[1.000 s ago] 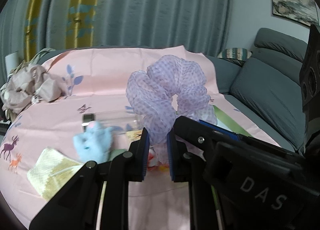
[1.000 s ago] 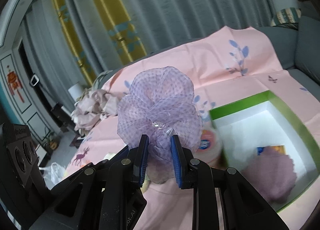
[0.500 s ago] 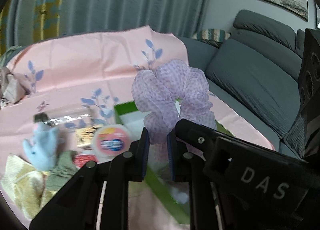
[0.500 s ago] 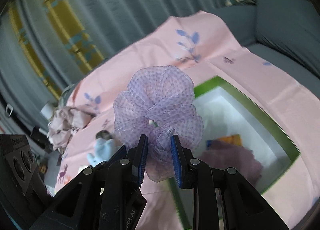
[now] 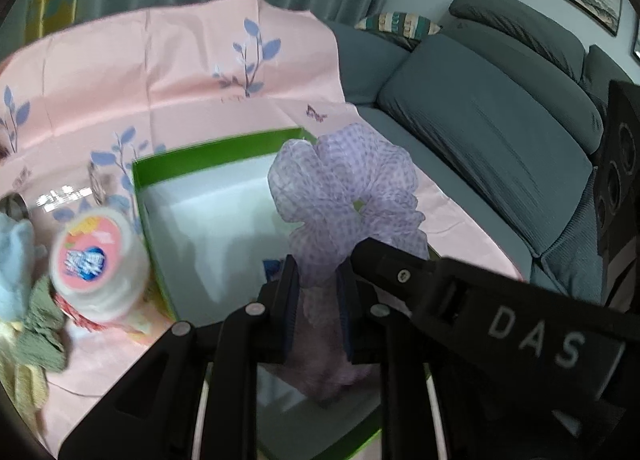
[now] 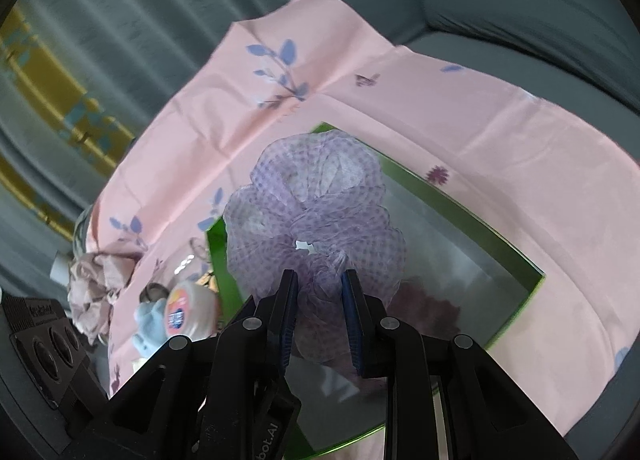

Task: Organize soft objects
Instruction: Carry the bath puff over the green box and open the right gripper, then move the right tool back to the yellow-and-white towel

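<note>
A lilac dotted scrunchie (image 5: 344, 188) (image 6: 312, 200) hangs over the open green-rimmed box (image 5: 208, 152) (image 6: 460, 204). Both grippers pinch its lower fold. My left gripper (image 5: 318, 288) has the fabric between its pads, and its jaws are opening slightly. The right gripper (image 6: 318, 292) is shut on the same bunched fold. In the left wrist view the right gripper's black body reaches in from the right and touches the scrunchie. Inside the box lie a dark purple soft item (image 6: 424, 300) and a blue-orange item (image 5: 272, 266), both partly hidden.
Left of the box stand a round tub with a pink lid (image 5: 90, 256), a light blue plush toy (image 5: 14, 260), a green cloth (image 5: 40, 324) and a yellow cloth (image 5: 16, 380). A pink sheet (image 5: 180, 60) covers the surface. A grey sofa (image 5: 500, 132) runs along the right.
Both grippers carried the scrunchie rightward and downward from above the tub and toys to above the green box. The views now tilt further down into the box.
</note>
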Tool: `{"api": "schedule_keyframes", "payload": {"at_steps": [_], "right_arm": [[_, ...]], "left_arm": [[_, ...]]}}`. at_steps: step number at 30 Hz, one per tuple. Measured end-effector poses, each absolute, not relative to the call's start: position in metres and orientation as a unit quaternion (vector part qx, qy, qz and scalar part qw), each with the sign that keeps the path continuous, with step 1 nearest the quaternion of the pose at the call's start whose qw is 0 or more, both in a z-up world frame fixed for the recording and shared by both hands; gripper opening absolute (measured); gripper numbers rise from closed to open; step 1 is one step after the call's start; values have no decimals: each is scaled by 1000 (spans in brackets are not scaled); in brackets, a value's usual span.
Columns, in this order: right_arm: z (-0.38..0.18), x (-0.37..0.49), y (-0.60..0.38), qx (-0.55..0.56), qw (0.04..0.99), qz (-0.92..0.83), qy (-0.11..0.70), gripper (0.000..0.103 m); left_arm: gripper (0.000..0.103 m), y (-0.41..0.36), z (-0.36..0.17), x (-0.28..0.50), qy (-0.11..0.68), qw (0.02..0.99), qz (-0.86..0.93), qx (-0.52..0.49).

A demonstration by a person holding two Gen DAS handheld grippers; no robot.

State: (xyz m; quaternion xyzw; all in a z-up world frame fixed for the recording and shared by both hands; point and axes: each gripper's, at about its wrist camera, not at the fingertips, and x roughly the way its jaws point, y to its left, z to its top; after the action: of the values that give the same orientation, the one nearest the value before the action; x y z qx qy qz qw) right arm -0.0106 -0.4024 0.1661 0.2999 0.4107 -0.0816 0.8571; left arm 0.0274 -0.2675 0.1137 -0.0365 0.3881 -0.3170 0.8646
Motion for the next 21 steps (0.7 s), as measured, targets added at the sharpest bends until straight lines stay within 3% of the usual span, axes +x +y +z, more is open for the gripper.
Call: {"api": "schedule_keyframes", "payload": {"at_steps": [4,7,9,13,15,19,21], "right_arm": [[160,-11,-412,321,846,-98,415,26],[158,-12,-415,335,842,-102,411,26],[159,-14,-417,345,841,-99,406,26],[165,-17,-416,345,848,-100,389,28],[170,-17,-412,337,855,-98,381,43],[184,-19,-398,318,875,-80,356,56],[191,-19,-386,303,887,-67,343,73]], "left_arm": [[24,-266,110,28,403,856,-320,-51],[34,-261,113,26,405,853,-324,-57],[50,-255,118,23,400,856,-321,-64],[61,-236,130,17,383,857,-335,-87],[69,-222,138,12,374,862,-331,-92],[75,-186,149,5,361,876,-304,-103],[79,-159,152,4,360,882,-280,-120]]}}
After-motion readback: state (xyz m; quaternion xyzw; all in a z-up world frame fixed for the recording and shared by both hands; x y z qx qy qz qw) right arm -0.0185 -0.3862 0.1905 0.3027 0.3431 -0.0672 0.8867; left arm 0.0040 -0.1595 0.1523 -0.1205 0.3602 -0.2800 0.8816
